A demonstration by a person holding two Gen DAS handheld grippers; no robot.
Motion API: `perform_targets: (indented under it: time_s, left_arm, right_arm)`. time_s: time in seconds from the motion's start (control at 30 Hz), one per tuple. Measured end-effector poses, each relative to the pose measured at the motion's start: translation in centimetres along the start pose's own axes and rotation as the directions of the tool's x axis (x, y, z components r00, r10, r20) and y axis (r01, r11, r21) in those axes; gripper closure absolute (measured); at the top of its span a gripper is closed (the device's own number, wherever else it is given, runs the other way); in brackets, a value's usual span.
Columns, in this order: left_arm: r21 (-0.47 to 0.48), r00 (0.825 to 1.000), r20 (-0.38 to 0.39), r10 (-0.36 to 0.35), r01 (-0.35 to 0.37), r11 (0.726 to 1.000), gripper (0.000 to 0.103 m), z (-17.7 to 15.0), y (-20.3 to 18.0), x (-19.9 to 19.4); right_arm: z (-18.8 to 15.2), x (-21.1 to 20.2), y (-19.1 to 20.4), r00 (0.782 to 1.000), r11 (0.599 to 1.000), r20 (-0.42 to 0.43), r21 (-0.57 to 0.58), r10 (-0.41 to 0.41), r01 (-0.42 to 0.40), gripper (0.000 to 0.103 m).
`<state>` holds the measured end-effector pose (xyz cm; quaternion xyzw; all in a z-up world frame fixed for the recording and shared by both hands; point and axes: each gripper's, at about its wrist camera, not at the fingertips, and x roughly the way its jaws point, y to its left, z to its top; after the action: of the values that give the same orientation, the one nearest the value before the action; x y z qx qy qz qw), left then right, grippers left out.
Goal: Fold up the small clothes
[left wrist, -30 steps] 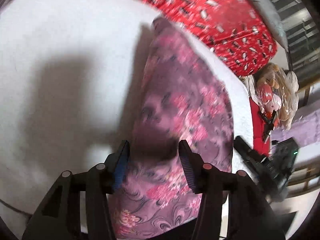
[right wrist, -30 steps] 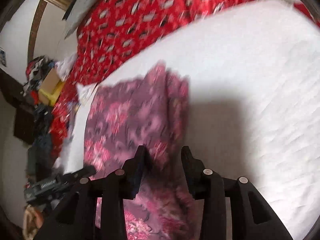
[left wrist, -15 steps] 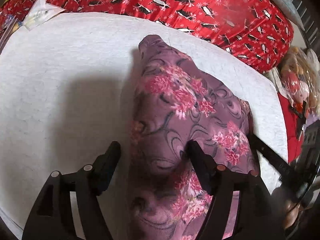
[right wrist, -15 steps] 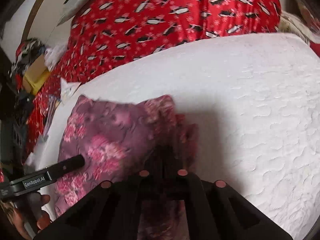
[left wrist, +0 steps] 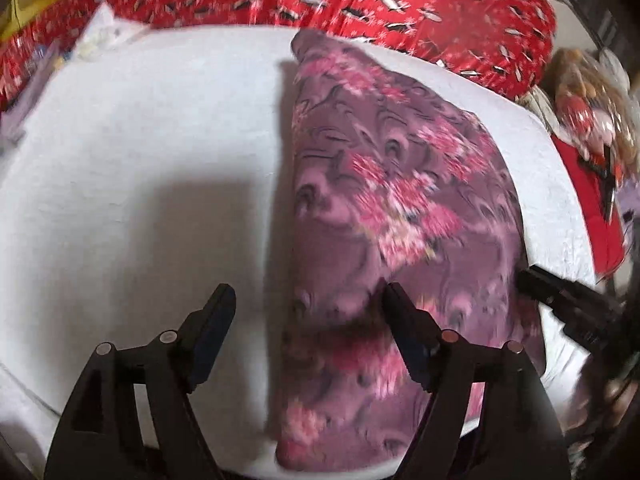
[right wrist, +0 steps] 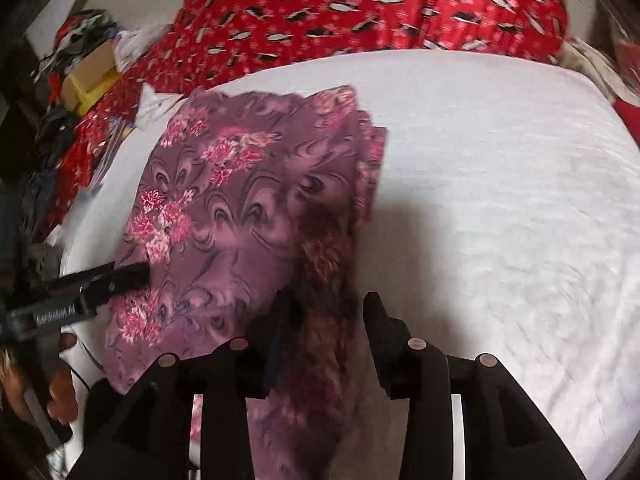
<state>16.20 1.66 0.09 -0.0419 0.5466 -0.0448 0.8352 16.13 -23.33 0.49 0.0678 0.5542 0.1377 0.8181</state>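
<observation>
Since the earlier frames, both grippers had let go of the purple floral garment, which had hung bunched between them and now lay flat on the white mat, folded into a long strip.

Seen from the left wrist, the left gripper stood wide with its jaws opening; the left edge of the cloth lay under the gap between them, and neither pad pressed on it. One finger was over bare mat, the other over the fabric.

From the right wrist, the right gripper showed a narrower gap, its jaws also opening. A dark, shadowed fold of the garment lay beneath that gap, with no pad clamped on it.

Only the left wrist view showed a soft toy in clear wrapping beyond the far right edge of the mat. Only the right wrist view showed the person's hand around the other gripper's handle, a yellow box among clutter at upper left, and the cloth's stacked layers along its right edge. Both showed the red patterned bedspread behind the mat.
</observation>
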Motion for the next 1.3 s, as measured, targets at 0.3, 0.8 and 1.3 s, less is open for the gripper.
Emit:
perform_targets:
  time_s: [0.3,0.8,1.3]
  left_arm:
    - [0.098,0.992,0.079,0.1,-0.107,0.989,0.027,-5.3,-1.8,-3.6]
    - [0.095,0.971,0.195,0.137,-0.158,0.983,0.019,-9.8,-2.3,-7.1]
    - [0.2,0.975,0.169,0.146,-0.178,0.963,0.019,-12.8,-4.7,-7.6]
  right_arm:
    - [-5.9,-6.2,0.5,0.979,0.971,-0.078,-0.166,-0.187,0.172,0.049]
    - [-11.1,-11.1,1.6,0.955,0.939,0.053,-0.173,-0.292,0.297,0.024]
    - [-12.9,-11.9,2.6,0.949,0.934,0.082,-0.167,-0.305,0.315,0.019]
